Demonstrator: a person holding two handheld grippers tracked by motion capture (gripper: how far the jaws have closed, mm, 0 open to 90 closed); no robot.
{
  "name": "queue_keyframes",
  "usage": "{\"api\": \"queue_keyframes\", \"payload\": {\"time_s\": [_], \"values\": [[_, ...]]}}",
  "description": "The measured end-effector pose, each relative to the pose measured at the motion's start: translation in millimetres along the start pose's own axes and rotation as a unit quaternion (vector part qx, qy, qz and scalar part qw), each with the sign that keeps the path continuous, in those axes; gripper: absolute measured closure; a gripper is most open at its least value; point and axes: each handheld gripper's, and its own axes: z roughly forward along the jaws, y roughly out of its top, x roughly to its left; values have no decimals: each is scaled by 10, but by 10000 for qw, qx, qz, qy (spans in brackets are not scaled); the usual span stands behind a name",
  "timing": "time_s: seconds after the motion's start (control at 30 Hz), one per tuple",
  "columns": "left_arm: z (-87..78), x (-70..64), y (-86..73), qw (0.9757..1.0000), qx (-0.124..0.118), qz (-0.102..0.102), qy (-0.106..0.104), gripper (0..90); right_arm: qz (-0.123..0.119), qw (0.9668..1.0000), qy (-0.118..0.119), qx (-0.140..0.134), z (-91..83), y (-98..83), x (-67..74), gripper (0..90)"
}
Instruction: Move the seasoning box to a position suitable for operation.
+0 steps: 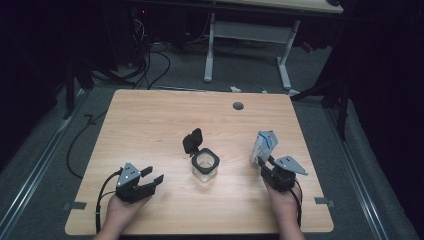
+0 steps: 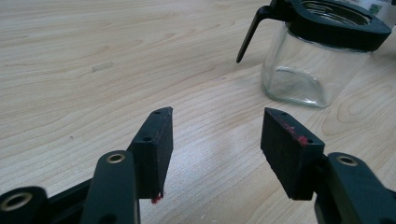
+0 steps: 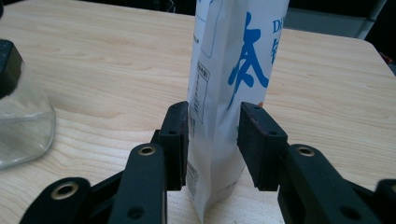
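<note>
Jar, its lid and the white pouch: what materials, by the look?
Jar: clear glass, probably; see-through with a thick glossy base. Lid: matte black plastic, seemingly, flipped open on a hinge. Pouch: white printed film or coated paper, creased, with a slight sheen.

Lab or test room, dim. Light wooden table (image 1: 150, 115) with a cable grommet (image 1: 238, 105) stands on grey carpet (image 1: 60, 150). Black curtains at both sides. Loose cables (image 1: 150, 65) run over the floor behind. A second desk on a white metal frame (image 1: 247, 37) stands farther back.
</note>
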Motion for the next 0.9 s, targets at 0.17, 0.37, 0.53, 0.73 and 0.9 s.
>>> {"api": "queue_keyframes", "payload": {"time_s": [0.17, 0.37, 0.53, 0.73, 0.9], "values": [[7, 1, -18, 10000, 20, -21, 16, 440, 133, 9999, -15, -64, 24, 10, 4, 593], [3, 3, -36, 10000, 46, 8, 15, 441, 232, 9996, -24, -176, 67, 1, -17, 647], [10, 2, -31, 10000, 34, 14, -6, 440, 166, 9996, -48, -210, 67, -10, -11, 745], [7, 4, -30, 10000, 52, 11, -31, 440, 297, 9993, -26, -220, 57, -46, -8, 689], [6, -7, -40, 10000, 71, -1, -59, 440, 331, 9992, -72, -190, 49, -105, 13, 690]]}}
